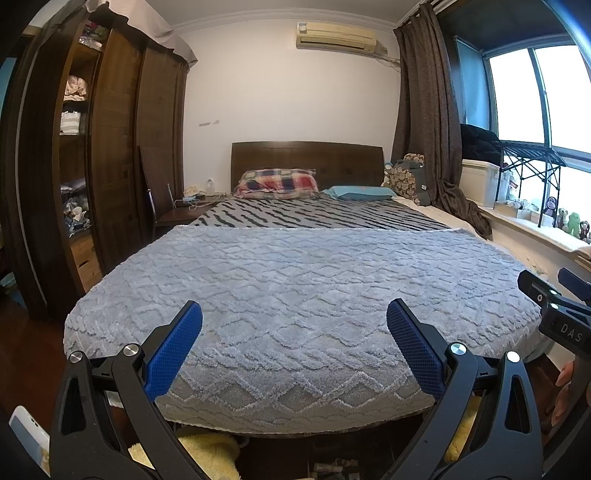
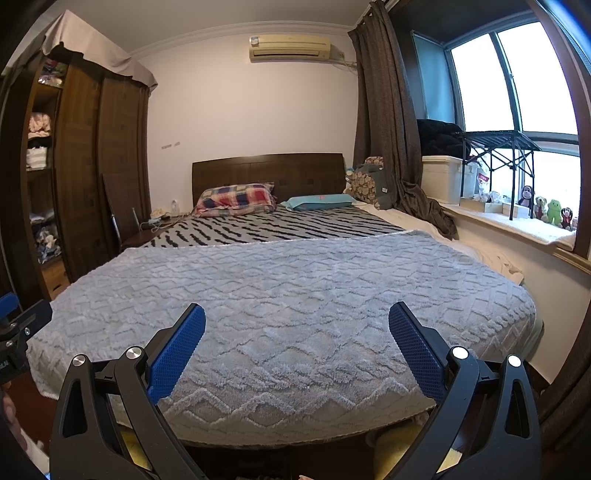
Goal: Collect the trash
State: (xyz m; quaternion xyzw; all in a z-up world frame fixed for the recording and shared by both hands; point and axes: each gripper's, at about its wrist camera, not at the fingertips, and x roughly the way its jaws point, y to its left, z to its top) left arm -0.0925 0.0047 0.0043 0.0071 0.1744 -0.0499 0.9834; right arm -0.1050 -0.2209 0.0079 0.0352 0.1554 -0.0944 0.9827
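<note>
A bed (image 1: 295, 295) fills both views, its near half under a grey tufted blanket (image 2: 288, 314) and its far half under a black-and-grey striped sheet (image 1: 317, 216). A dark wooden wardrobe (image 1: 122, 147) stands along the left wall, a brown curtain (image 2: 384, 122) hangs at the right beside the window (image 2: 517, 81), and an air conditioner (image 1: 336, 35) sits high on the far wall. A plaid pillow (image 1: 277, 182) and a teal pillow (image 2: 317, 202) lie at the headboard (image 2: 269, 170).

The left gripper (image 1: 294, 332) hovers at the foot of the bed with its blue pads spread wide, nothing between them; the right gripper (image 2: 297, 332) is likewise wide apart and holds nothing. No trash can be made out on the blanket in either view.

Only the left wrist view shows small, indistinct items on the floor under the bed's foot (image 1: 332, 470), too blurred to name, and a white phone-like object (image 1: 27, 435) at the lower left edge. The right wrist view shows the row of plush toys (image 2: 546, 210) on the windowsill more fully. Something yellow and fluffy (image 1: 207, 448) lies below the bed edge in both views.
</note>
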